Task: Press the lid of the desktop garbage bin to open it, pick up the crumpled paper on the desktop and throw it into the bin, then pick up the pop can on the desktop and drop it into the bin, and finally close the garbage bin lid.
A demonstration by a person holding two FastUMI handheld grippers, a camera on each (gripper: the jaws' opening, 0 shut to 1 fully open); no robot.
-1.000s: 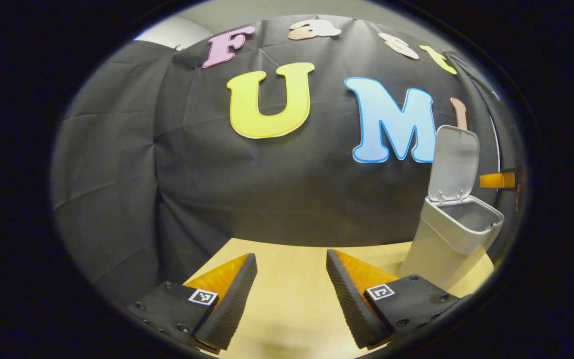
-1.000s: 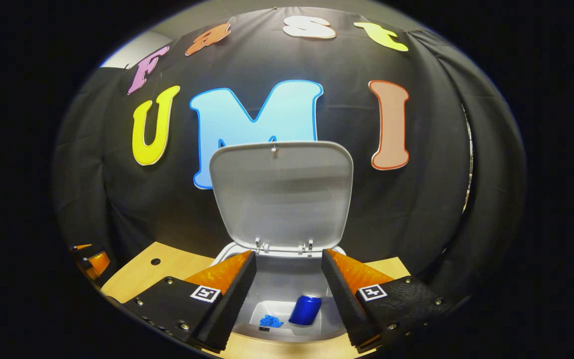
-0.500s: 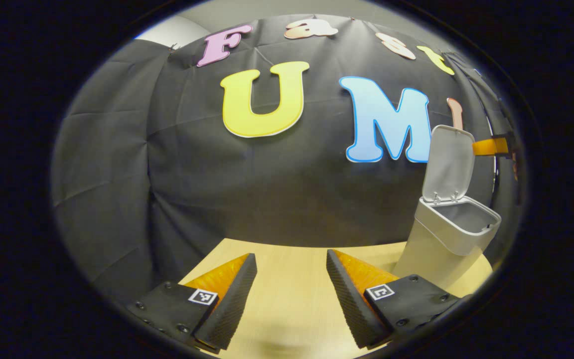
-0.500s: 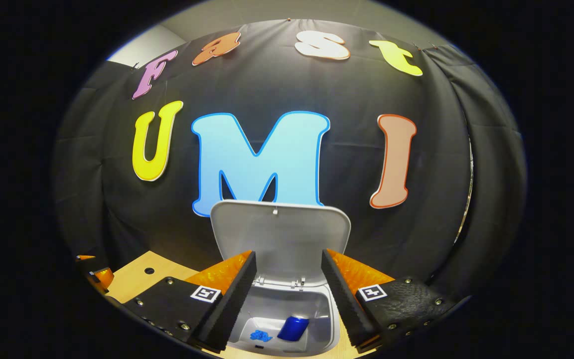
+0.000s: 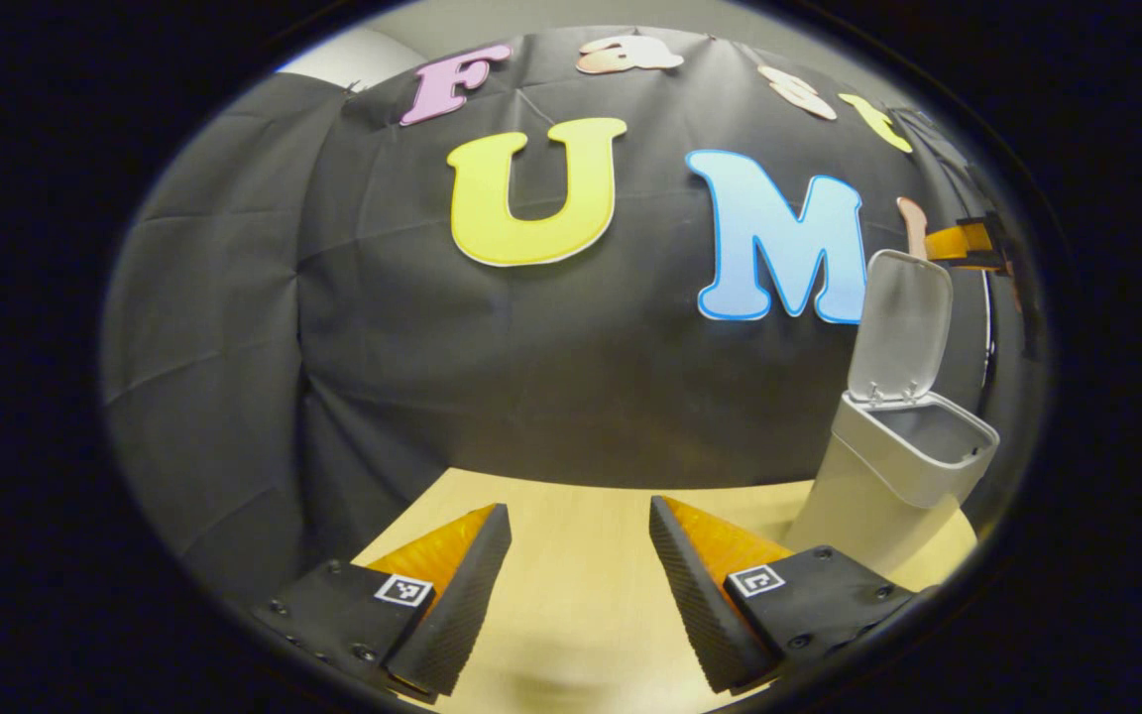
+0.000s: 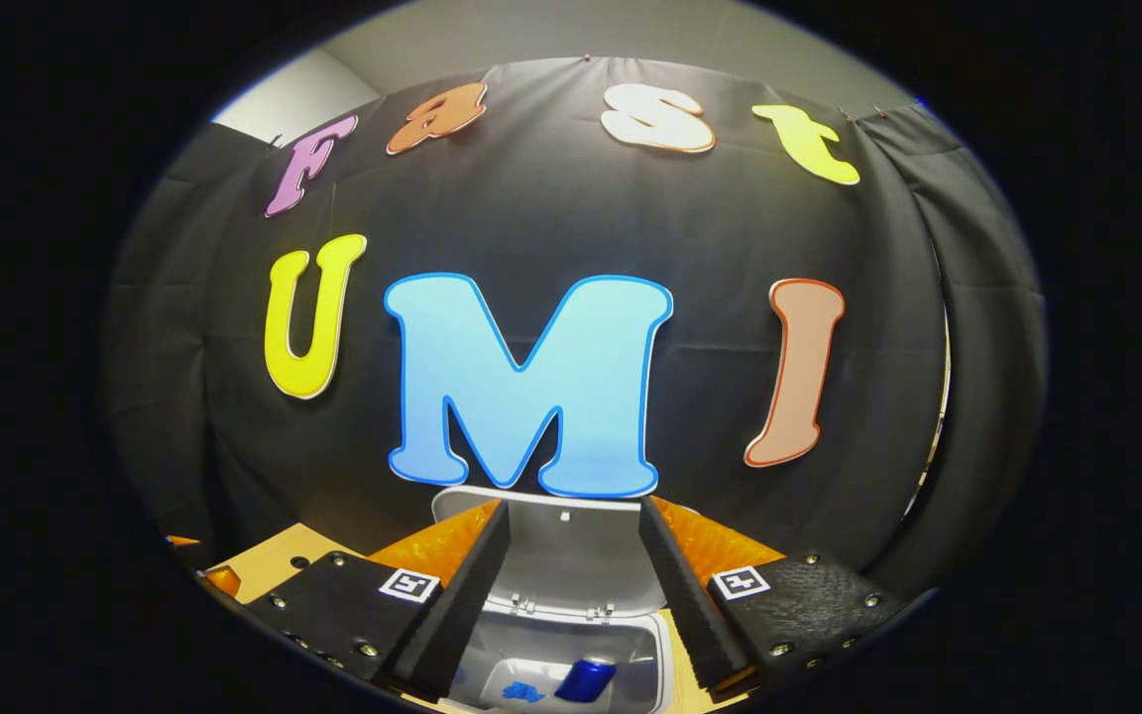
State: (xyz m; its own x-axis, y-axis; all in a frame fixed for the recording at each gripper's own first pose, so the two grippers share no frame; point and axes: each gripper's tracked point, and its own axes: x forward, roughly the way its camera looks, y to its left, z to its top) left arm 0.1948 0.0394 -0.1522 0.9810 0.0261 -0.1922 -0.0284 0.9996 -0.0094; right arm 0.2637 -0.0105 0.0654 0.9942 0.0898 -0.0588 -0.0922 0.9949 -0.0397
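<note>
Right claw (image 6: 571, 595) higher above lid (image 6: 571, 555)

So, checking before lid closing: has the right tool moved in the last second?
Yes. The right tool rose: the grey plastic bin's open lid sank in its view.

I count one garbage bin (image 5: 888, 476) with one raised lid (image 5: 903, 322), holding one blue pop can (image 6: 586, 680) and one blue crumpled paper (image 6: 521, 691), on one wooden table (image 5: 581, 555).

Raised lid (image 6: 564, 545) (upright) blocks behind; bin (image 6: 571, 654) mouth open
</note>
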